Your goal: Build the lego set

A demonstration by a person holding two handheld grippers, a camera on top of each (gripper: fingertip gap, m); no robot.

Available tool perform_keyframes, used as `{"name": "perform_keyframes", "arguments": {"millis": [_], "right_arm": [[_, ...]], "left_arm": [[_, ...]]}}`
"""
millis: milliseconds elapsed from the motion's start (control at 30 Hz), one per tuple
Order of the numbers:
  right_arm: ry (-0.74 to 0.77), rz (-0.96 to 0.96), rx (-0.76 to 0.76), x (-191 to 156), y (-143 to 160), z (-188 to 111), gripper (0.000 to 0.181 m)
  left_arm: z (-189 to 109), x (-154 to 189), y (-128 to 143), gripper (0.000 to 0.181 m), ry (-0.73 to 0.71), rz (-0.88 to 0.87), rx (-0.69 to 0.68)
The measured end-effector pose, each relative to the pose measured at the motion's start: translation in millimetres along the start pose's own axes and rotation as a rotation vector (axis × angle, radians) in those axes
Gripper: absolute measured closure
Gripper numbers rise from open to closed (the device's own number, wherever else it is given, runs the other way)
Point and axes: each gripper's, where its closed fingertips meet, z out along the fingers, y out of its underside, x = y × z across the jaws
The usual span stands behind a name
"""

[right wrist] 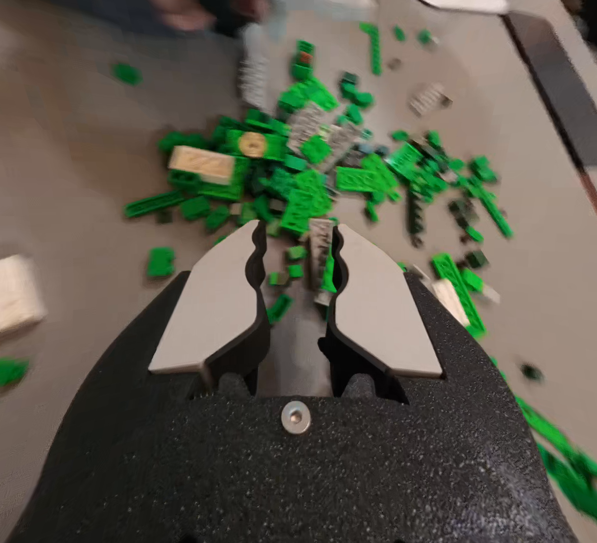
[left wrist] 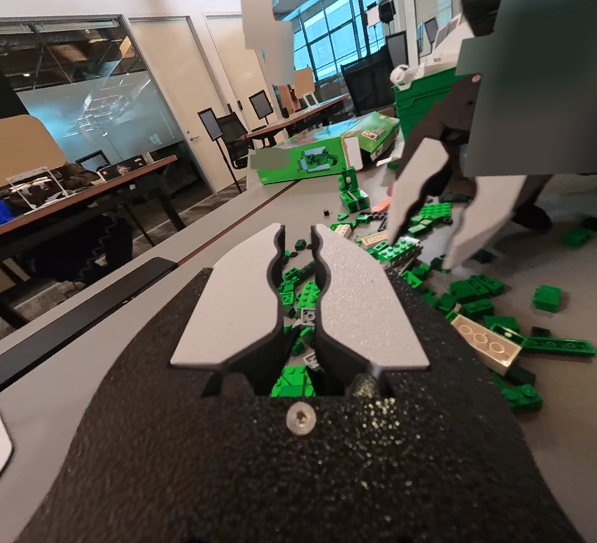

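Where fingers [right wrist: 226, 285] gape: bricks [right wrist: 303, 178] (beyond)

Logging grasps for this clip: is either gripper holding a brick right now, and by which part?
Neither. The left gripper has a narrow empty gap. The right gripper is open above the brick pile, clamping nothing.

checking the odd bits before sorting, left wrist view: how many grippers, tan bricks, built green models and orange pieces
grippers: 2 (left gripper, right gripper)
tan bricks: 2 (near tan brick, far tan brick)
built green model: 1
orange piece: 1
total: 6
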Motion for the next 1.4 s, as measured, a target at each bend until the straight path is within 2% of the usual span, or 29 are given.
{"name": "perform_keyframes", "arguments": {"millis": [67, 133, 300, 433, 533, 600, 733, 800, 933, 1100, 1200, 1400], "right_arm": [[-0.131, -0.016, 0.059, -23.2, -9.8, -6.5, 0.147], [-0.173, 0.033, 0.092, -33.4, -22.4, -7.2, 0.145], [-0.110, 0.027, 0.059, -42.6, -38.7, 13.1, 0.137], [-0.099, -0.024, -0.070, -53.1, -28.4, 34.3, 0.136], [-0.078, -0.052, -0.112, -54.1, -23.9, 42.6, 0.137], [-0.044, -0.057, -0.082, -47.1, -27.3, 38.7, 0.151], [0.000, 0.047, 0.130, -25.1, -43.0, 14.5, 0.179], [-0.004, 0.114, 0.176, -16.3, -41.3, 5.6, 0.177], [-0.128, 0.072, 0.152, -33.7, -30.2, 4.5, 0.146], [-0.157, 0.057, 0.016, -48.7, -21.1, 25.6, 0.146], [-0.122, -0.029, -0.038, -51.6, -17.8, 30.6, 0.146], [-0.170, -0.132, -0.048, -65.1, -13.7, 28.4, 0.152]], "left_arm": [[-0.8, 0.0, -1.4, 0.165, 0.012, -0.026, 0.016], [-0.7, 0.1, -0.8, 0.164, 0.016, -0.038, 0.015], [0.1, 3.9, 0.0, 0.167, 0.029, -0.022, 0.006], [0.8, 10.7, 0.2, 0.169, 0.065, -0.017, 0.000], [1.7, 18.6, 1.2, 0.166, 0.115, -0.006, -0.014], [1.3, 22.4, 1.0, 0.165, 0.141, 0.015, -0.018], [-3.2, 26.8, -4.2, 0.153, 0.182, 0.097, 0.002], [-5.6, 32.1, -4.3, 0.150, 0.214, 0.163, -0.001], [-4.6, 30.5, 0.8, 0.155, 0.168, 0.255, -0.029], [-1.8, 33.5, 4.4, 0.161, 0.153, 0.273, -0.043], [-1.5, 36.7, 5.2, 0.163, 0.169, 0.259, -0.048], [-3.0, 32.2, 4.5, 0.166, 0.171, 0.196, -0.041]]}}
